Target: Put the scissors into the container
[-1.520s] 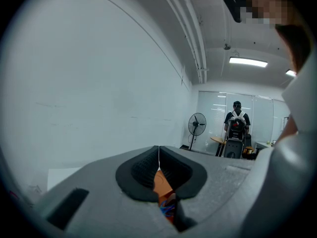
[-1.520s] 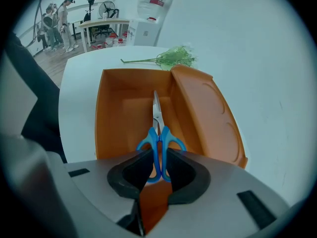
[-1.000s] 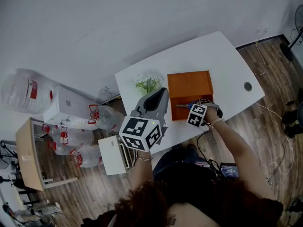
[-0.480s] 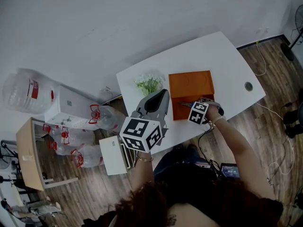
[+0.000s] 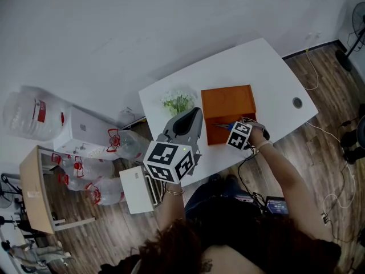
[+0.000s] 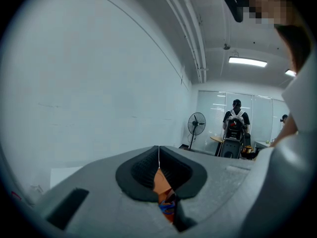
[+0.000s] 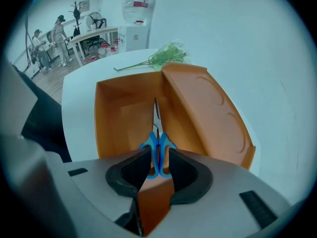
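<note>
An orange container stands open on the white table, its lid leaning up on the right. My right gripper is at the container's near wall. Blue-handled scissors stand on edge between its pads, blades pointing into the box. The jaws of this gripper are opening, and the pads sit close beside the handles without squeezing them. My left gripper hovers left of the container with its tips closed together and nothing in them.
A sprig of green artificial flowers lies on the table just left of the container. A cable hole sits near the table's right end. Water bottles and a white cabinet stand on the floor to the left.
The right gripper has stayed at the container's near edge with the scissors, shifting only slightly. The left gripper has not moved.
</note>
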### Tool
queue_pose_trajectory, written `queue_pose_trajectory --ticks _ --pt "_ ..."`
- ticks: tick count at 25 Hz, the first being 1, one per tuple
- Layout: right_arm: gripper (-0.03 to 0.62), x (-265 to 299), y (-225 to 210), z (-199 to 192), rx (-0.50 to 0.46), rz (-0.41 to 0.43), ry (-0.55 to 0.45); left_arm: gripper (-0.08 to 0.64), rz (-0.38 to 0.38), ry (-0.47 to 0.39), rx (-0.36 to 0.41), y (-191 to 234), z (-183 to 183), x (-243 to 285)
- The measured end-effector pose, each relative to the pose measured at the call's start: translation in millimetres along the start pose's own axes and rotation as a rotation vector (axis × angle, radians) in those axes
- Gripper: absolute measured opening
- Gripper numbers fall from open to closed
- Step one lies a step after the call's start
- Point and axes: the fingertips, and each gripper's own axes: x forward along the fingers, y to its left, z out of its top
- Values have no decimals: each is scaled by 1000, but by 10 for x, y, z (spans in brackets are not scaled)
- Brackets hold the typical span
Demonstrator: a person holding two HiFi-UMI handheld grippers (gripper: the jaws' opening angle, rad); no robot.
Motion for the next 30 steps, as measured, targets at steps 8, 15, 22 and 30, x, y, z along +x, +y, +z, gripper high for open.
queue_pose_trajectory --ticks 8,15,22,30 --pt "89 -262 -75 161 147 -58 -138 18 -15 -5 15 -60 27 30" --pt "73 -480 -143 203 284 -114 -226 18 -28 -19 27 -113 107 33" --pt "46 -738 -229 295 370 -180 -322 18 -39 -38 33 -161 156 26" --pt "25 -1065 -355 373 459 -250 -418 18 -44 -43 40 -206 160 48"
